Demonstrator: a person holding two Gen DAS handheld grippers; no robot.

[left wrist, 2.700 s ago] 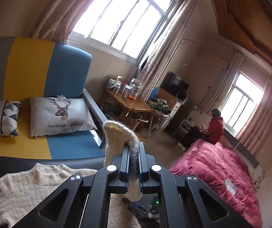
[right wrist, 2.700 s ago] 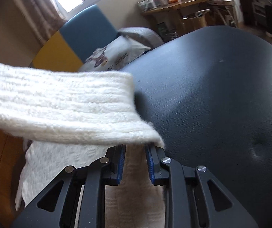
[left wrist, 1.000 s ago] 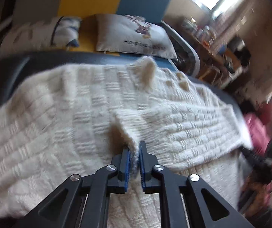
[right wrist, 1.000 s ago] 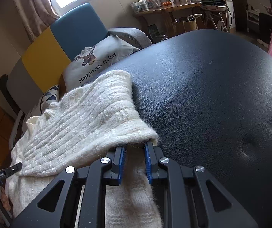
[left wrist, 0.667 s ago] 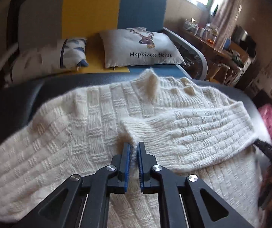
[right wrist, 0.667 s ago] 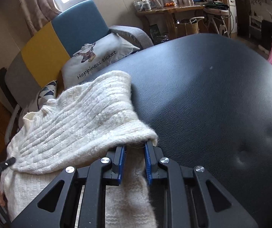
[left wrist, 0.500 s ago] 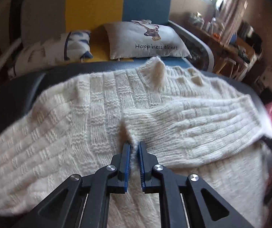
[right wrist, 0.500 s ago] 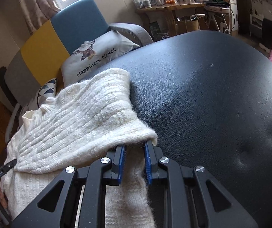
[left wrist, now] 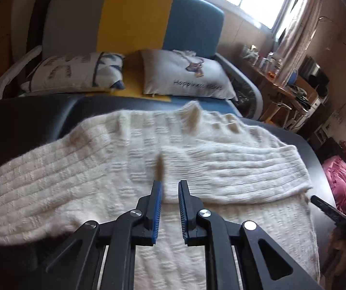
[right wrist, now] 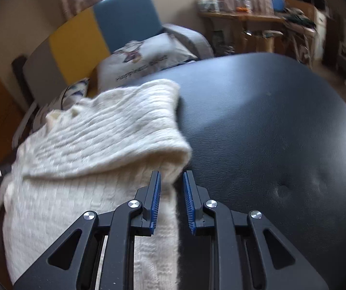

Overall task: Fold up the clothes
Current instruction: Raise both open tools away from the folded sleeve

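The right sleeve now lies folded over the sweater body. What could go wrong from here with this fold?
1. The left gripper is opening just above the sleeve cuff; fuzzy knit may catch on the blue ribbed fingers and lift the fold as it withdraws.
2. The right gripper has the folded sleeve edge between its fingers, so pulling away could drag that corner open.
3. The sweater sits on a smooth black leather surface and might slide.
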